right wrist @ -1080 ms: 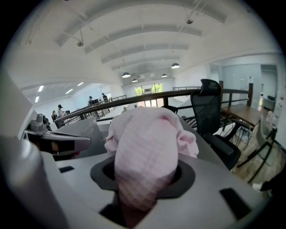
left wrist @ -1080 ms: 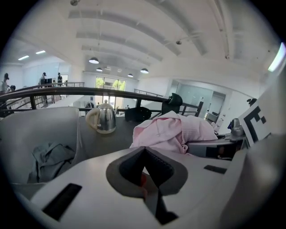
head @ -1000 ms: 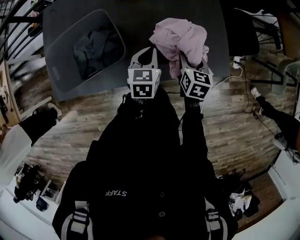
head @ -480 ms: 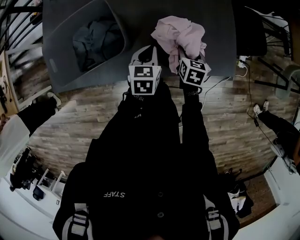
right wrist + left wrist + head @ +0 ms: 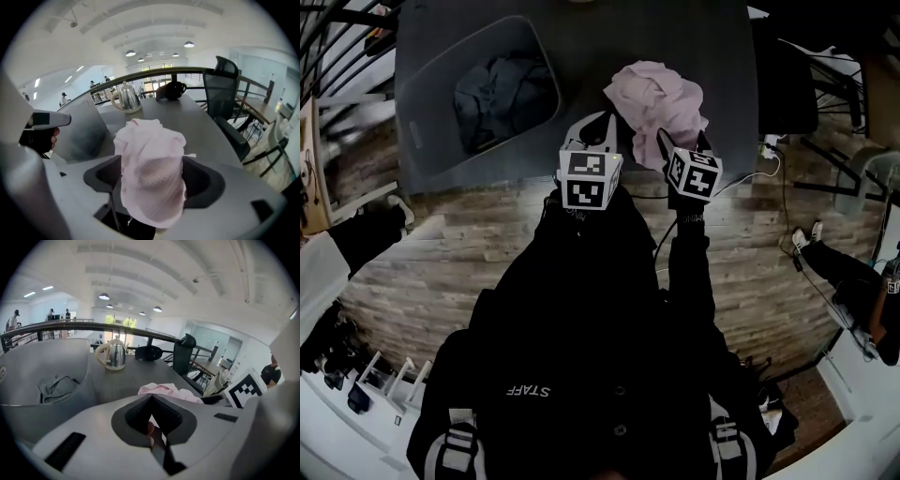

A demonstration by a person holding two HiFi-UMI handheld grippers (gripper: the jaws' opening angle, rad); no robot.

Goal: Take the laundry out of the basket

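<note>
A steel kettle [image 5: 115, 355] stands on the grey desk [image 5: 581, 37] ahead of me, with a dark object [image 5: 149, 352] near it. To my right is a black office chair [image 5: 220, 93], and a white cable [image 5: 741, 164] crosses the plank floor [image 5: 487, 253].

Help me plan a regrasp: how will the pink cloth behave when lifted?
Probably floppy: the pink cloth is crumpled in soft folds, so it should sag and drape. Likely light for its size, since the fabric looks thin. It shouldn't roll or break.
</note>
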